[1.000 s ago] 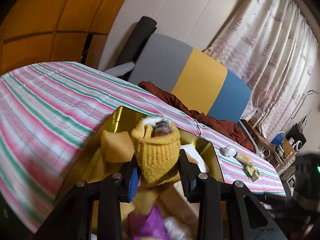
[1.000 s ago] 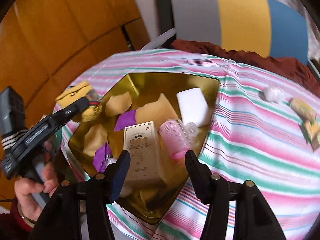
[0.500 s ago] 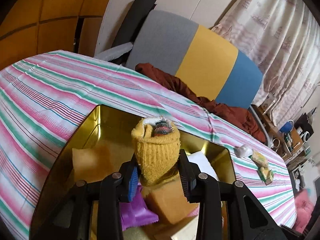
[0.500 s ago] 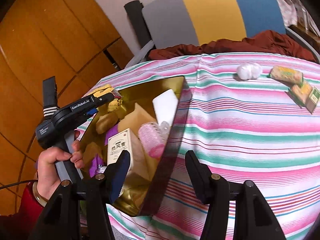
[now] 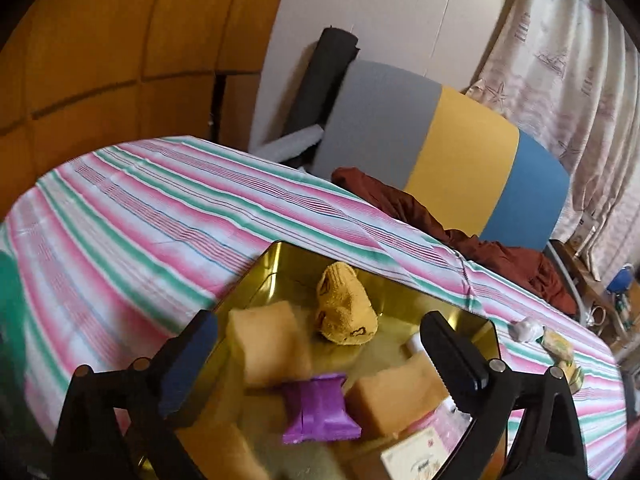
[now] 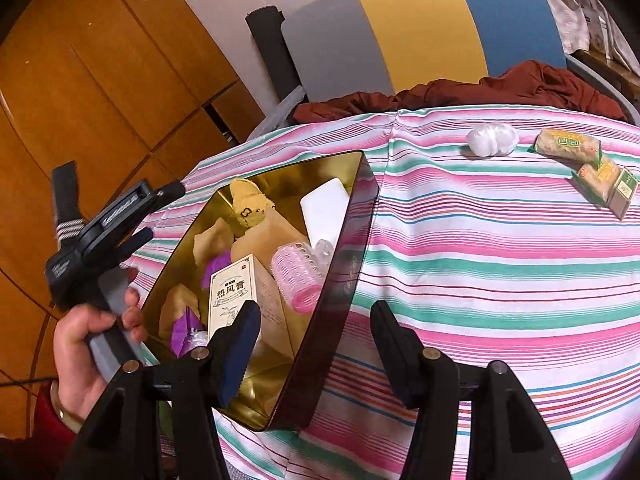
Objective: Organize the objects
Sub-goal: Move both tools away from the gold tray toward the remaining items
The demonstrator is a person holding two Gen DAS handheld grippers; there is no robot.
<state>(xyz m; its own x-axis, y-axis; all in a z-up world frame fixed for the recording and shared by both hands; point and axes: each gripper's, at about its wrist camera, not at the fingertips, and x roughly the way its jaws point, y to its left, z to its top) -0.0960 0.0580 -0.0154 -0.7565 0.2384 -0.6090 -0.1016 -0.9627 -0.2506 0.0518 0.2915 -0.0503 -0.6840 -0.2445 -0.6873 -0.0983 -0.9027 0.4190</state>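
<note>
Left wrist view: I am looking across the striped tabletop (image 5: pixel 132 216) at the gold tin (image 5: pixel 280 258), where the yellow sock (image 5: pixel 346 310) is lying, dropped. My left hand-held gripper (image 5: pixel 320 344) has just been opening and is empty; the right hand-held gripper (image 6: pixel 316 330) is hanging half-open, empty. Next I am fetching the snack packets (image 6: pixel 568 146).

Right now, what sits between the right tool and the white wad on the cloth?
Nothing: in the right wrist view only bare striped tablecloth lies between the right tool and the white wad; the gold tin stays left.
</note>
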